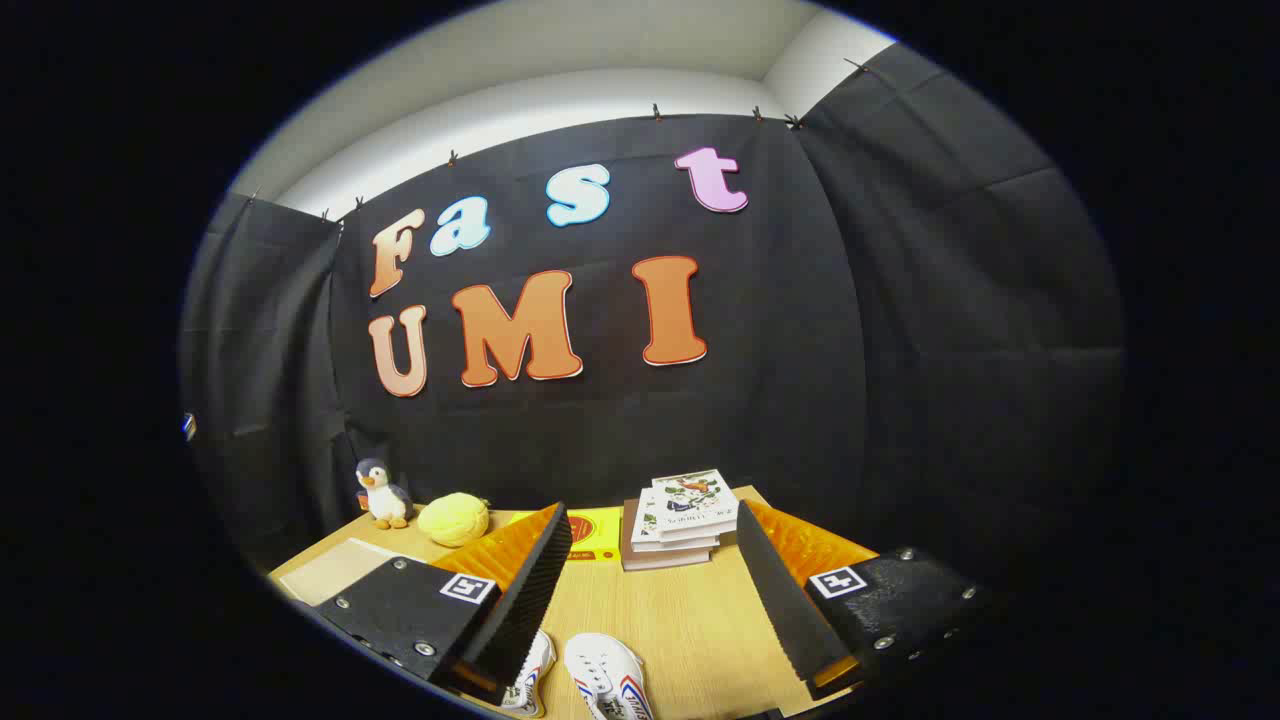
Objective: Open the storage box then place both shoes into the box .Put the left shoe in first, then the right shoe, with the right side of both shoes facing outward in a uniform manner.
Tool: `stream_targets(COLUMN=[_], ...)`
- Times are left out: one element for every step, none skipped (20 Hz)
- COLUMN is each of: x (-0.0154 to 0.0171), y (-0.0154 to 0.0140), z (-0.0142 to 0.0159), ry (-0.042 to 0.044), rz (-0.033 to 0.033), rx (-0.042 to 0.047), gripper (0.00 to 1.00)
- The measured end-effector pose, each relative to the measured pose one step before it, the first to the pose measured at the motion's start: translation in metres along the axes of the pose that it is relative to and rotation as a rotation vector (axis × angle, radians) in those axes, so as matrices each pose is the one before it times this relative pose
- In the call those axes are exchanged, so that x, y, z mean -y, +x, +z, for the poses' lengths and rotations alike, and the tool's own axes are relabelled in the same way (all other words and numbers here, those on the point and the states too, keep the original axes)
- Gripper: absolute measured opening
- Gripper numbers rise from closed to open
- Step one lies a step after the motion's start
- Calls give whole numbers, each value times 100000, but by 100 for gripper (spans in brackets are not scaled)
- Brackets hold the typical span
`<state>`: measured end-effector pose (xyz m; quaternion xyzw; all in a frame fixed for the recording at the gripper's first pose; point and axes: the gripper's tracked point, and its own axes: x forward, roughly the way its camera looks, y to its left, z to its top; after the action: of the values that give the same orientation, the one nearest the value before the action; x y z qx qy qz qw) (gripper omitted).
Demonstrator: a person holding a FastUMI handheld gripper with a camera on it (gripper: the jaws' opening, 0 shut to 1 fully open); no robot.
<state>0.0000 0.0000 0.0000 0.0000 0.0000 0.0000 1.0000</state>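
Two white shoes with red and blue stripes lie on the wooden table close under me. One shoe point(608, 678) lies between my fingers, toe pointing away; the other shoe point(530, 678) is partly hidden behind my left finger point(520, 600). My gripper point(650, 590) is open, held above the table with nothing between its fingers. A yellow flat box point(592, 535) lies at the far edge of the table, beyond the fingers.
A stack of books point(680, 520) stands at the back of the table point(680, 620), just right of the yellow box. A toy penguin point(382, 494) and a yellow plush point(454, 519) sit at the back left. A pale board point(335, 568) lies at the left.
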Motion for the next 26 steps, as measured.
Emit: stream_targets(x=[-160,-158,-379,-391,-333,-211,-111,-71,-148,-131,-69,-96,-46,-112,-58,-149,-264,-367,-431,-636,-668,-495,-614,-733,-733,-719], y=[136,36,126,4,15,32,161,155,142,56,20,80,32,164,149,74,90,210,249,118,171,346,278,313,397,296], z=[-100,-129,-148,-251,-156,-239,-233,-284,-243,-159,10,-97,-98,-297,-368,-427,-361,-567,-689,-989,-955,-1042,-937,-1016,-1043,-1229], ry=[-792,-512,14,258,225,-123,-403,-468,-448,-469,-460,-323,-115,152,513,804,988,1151,1740,2084,1983,1950,1899,2031,2090,2262], rz=[388,462,1030,1228,931,875,702,270,443,150,243,282,232,365,269,540,827,1026,1494,2051,1871,1547,1951,2354,2593,2819], rx=[-142,-583,-720,-657,-530,-516,-506,-790,-859,-264,62,14,-325,-710,-943,-1078,-955,-1298,-1895,-2577,-2586,-2599,-2601,-2850,-3269,-3650], gripper=[98,98,98,98,98,98,98,98,98,98,98,98,98,98,98,98,98,98,98,98,98,99,99,99,98,98])
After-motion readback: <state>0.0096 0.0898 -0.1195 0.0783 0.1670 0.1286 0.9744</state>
